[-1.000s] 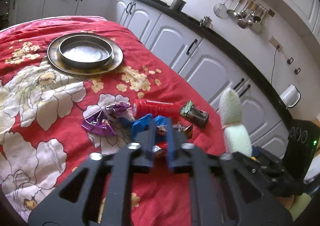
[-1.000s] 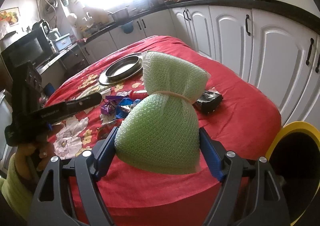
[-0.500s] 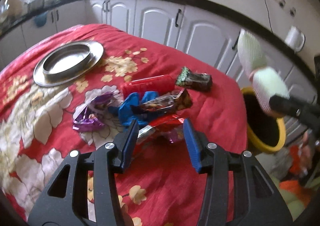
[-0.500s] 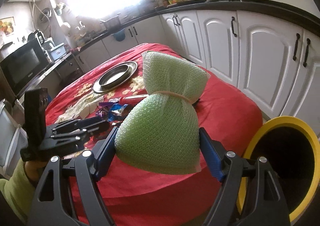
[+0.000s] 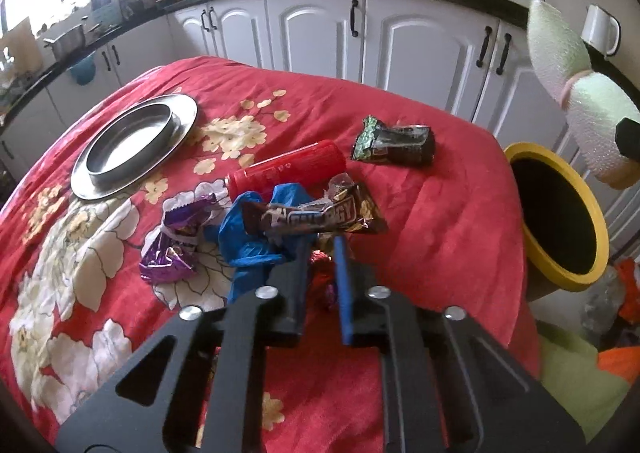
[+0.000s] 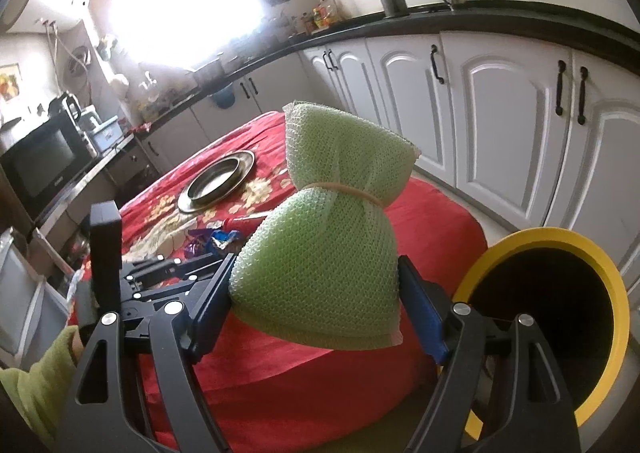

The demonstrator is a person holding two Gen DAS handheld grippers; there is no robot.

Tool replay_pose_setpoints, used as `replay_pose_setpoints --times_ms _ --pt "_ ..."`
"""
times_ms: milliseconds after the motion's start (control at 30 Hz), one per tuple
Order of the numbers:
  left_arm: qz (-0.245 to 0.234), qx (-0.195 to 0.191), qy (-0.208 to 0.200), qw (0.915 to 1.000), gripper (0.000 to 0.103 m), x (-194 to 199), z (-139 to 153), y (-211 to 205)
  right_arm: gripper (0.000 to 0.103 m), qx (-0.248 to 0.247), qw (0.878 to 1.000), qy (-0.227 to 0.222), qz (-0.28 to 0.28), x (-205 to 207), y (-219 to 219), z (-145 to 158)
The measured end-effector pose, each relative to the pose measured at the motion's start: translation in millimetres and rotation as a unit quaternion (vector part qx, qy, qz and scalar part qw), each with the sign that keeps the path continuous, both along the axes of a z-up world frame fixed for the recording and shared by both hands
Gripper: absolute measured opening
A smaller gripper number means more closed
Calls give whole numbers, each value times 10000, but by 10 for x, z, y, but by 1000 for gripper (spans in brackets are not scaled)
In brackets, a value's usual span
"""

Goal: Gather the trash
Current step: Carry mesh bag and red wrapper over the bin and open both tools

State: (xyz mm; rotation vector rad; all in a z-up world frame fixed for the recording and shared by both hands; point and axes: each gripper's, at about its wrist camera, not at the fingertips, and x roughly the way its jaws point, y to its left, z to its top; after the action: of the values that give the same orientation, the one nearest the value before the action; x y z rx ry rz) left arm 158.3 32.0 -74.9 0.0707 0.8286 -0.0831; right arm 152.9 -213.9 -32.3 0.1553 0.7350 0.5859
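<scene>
Left of the left tongs lie a purple wrapper and a blue wrapper on the red desk. These tongs have just been closing and now pinch a red foil wrapper, a brown candy wrapper lying just beyond their tips. The right tongs grip a green mesh bundle, with the yellow-rimmed bin to their right.
</scene>
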Motion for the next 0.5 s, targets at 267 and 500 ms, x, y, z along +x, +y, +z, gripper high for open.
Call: replay_pose_setpoints --times_ms 267,500 --pt "124 -812 -269 9963 4 -140 299 117 75 183 9997 -47 -146 -45 -201 74" --pt "-12 -1470 -618 9872 4 -185 671 62 75 252 9992 -133 -271 -77 -373 115"
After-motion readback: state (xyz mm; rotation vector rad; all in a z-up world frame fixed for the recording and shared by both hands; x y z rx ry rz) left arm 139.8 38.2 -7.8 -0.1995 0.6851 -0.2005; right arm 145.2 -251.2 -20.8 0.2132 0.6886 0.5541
